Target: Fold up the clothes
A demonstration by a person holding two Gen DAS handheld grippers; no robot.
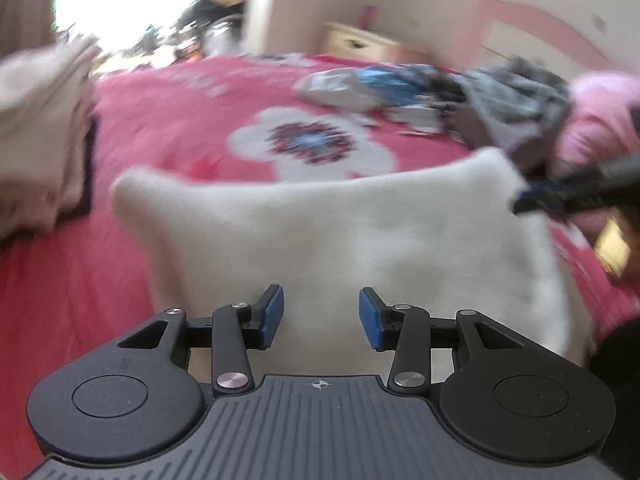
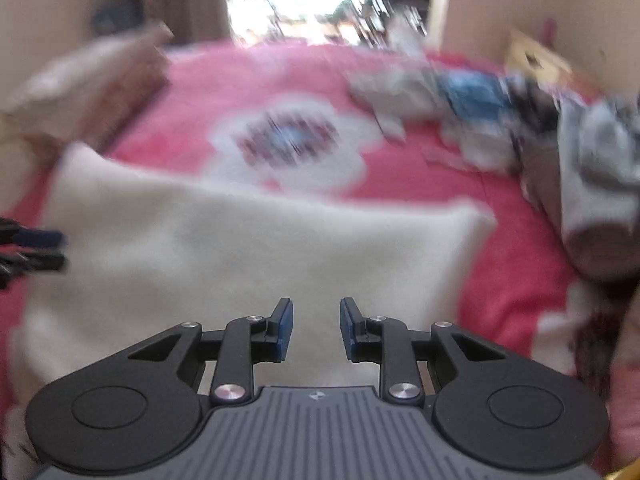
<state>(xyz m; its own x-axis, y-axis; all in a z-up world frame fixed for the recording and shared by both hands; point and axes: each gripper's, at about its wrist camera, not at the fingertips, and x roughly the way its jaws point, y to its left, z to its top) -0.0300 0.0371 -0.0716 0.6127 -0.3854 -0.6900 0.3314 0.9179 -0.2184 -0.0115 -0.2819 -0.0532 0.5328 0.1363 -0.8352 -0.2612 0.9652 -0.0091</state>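
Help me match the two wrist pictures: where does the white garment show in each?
Left wrist: white garment fills the lower middle, beyond the open left gripper.
Right wrist: it spans centre and lower left.
Shared landmark: the white flower print on the pink bedspread, just beyond it.

Both tools point downward, the left tool (image 1: 321, 317) and right tool (image 2: 316, 329) each with jaws apart, gripping nothing.
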